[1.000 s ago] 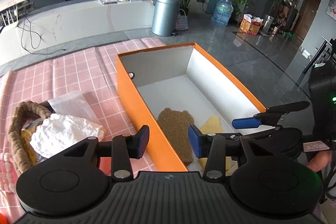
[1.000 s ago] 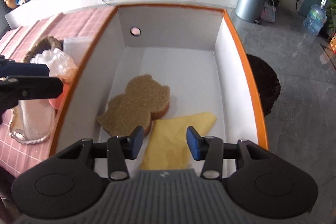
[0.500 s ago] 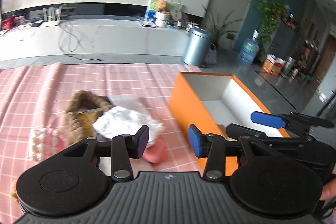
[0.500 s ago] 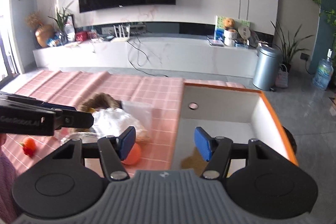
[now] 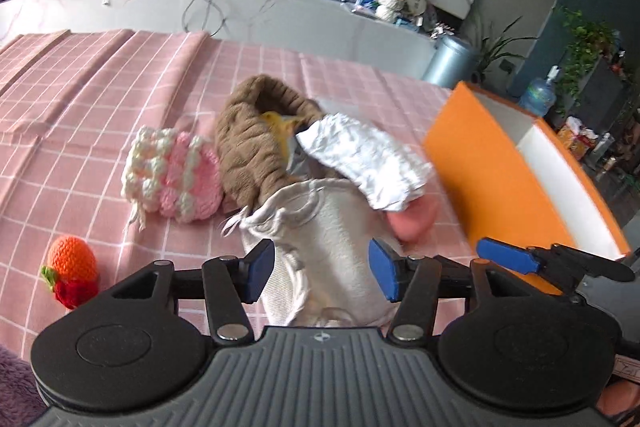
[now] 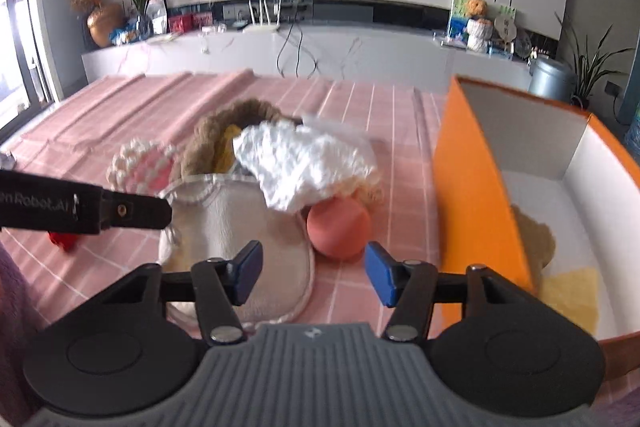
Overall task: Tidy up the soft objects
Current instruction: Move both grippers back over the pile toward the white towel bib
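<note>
A pile of soft things lies on the pink checked cloth: a cream fabric bag (image 5: 336,235) (image 6: 232,223), a white crinkled cloth (image 5: 364,163) (image 6: 304,163), a brown knitted basket (image 5: 256,143) (image 6: 224,131), a pink and white crocheted piece (image 5: 176,179) (image 6: 140,167) and a pink ball (image 5: 412,223) (image 6: 338,227). My left gripper (image 5: 320,269) is open and empty above the cream bag. My right gripper (image 6: 312,273) is open and empty just short of the ball and bag. The orange box (image 5: 492,179) (image 6: 472,195) at the right holds a brown sponge (image 6: 534,237) and a yellow cloth (image 6: 572,295).
A knitted orange and red fruit (image 5: 72,269) lies at the left near the table's front edge. The left gripper's finger (image 6: 120,213) crosses the right wrist view at the left. A white counter and a grey bin (image 6: 554,81) stand behind the table.
Both grippers have swung left, away from the inside of the orange box, and now face the pile of soft things. Both stay open and empty.
</note>
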`<state>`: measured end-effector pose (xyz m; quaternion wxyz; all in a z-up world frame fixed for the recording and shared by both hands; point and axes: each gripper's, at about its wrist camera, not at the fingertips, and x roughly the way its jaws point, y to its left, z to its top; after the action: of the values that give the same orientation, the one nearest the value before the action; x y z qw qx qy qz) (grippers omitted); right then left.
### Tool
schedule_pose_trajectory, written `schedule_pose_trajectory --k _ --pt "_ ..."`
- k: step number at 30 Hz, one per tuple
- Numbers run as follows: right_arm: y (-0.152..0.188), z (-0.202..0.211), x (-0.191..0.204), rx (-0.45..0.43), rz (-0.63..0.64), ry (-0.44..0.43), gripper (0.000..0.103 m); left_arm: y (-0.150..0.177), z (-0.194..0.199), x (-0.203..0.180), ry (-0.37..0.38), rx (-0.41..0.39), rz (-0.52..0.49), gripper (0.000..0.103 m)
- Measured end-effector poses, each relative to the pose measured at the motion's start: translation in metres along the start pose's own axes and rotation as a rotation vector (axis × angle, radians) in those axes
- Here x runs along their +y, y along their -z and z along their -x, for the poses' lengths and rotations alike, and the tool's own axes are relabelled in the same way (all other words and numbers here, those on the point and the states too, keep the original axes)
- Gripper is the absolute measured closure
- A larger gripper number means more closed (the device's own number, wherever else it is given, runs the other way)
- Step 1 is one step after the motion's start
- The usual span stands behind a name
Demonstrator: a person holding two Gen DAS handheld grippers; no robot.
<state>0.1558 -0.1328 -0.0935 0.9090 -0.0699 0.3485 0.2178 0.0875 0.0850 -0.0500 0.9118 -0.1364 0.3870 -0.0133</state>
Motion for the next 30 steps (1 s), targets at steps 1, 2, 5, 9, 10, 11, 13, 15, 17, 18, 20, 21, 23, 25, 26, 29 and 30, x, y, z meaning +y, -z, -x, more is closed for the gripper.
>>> schedule_pose_trajectory --k 1,2,5,9,10,11,13,15,17,18,20,21,23,25,26,29,30 --pt "0.001 -0.006 0.000 0.015 -0.002 -0.004 0.048 0.002 -0.006 0.001 -0.014 0.012 0.003 0.038" --pt "0.001 -0.010 0.000 0.023 -0.004 -0.005 0.048 0.003 -0.011 0.002 -0.028 0.024 0.013 0.037" --pt "0.003 -0.019 0.001 0.026 -0.008 -0.020 0.048 0.009 -0.023 0.009 -0.030 0.046 0.060 0.032" --pt "0.006 -0.027 0.003 0.031 -0.007 -0.043 0.048 0.014 -0.034 0.010 -0.052 0.066 0.057 0.034" --pt "0.008 -0.029 0.004 0.038 -0.007 -0.051 0.050 0.015 -0.036 0.009 -0.058 0.071 0.050 0.034" --pt "0.009 -0.032 0.004 0.048 -0.006 -0.059 0.052 0.016 -0.037 0.008 -0.061 0.077 0.042 0.039" --pt "0.011 -0.038 0.005 0.071 0.002 -0.071 0.063 0.016 -0.040 0.005 -0.071 0.091 0.024 0.054" --pt "0.013 -0.041 0.006 0.084 0.004 -0.084 0.068 0.017 -0.042 0.004 -0.086 0.098 0.005 0.071" --pt "0.013 -0.041 0.007 0.092 0.005 -0.091 0.072 0.017 -0.042 0.003 -0.075 0.101 -0.004 0.084" --pt "0.013 -0.041 0.007 0.089 0.004 -0.092 0.072 0.017 -0.041 0.001 -0.071 0.102 -0.011 0.089" --pt "0.013 -0.039 0.006 0.085 0.004 -0.090 0.072 0.018 -0.039 -0.003 -0.091 0.097 -0.039 0.092" --pt "0.013 -0.038 0.006 0.081 0.003 -0.089 0.072 0.017 -0.036 -0.004 -0.088 0.091 -0.042 0.093" --pt "0.012 -0.036 0.006 0.074 0.005 -0.082 0.072 0.016 -0.029 -0.004 -0.073 0.081 -0.040 0.094" --pt "0.012 -0.033 0.005 0.062 0.005 -0.076 0.072 0.015 -0.023 -0.005 -0.069 0.073 -0.053 0.094" --pt "0.011 -0.032 0.005 0.056 0.004 -0.074 0.072 0.015 -0.019 -0.005 -0.067 0.073 -0.056 0.095" --pt "0.010 -0.029 0.005 0.039 0.005 -0.066 0.071 0.016 -0.011 -0.001 -0.082 0.101 -0.047 0.095" --pt "0.010 -0.028 0.005 0.037 0.006 -0.065 0.071 0.016 -0.008 0.002 -0.089 0.113 -0.039 0.095"
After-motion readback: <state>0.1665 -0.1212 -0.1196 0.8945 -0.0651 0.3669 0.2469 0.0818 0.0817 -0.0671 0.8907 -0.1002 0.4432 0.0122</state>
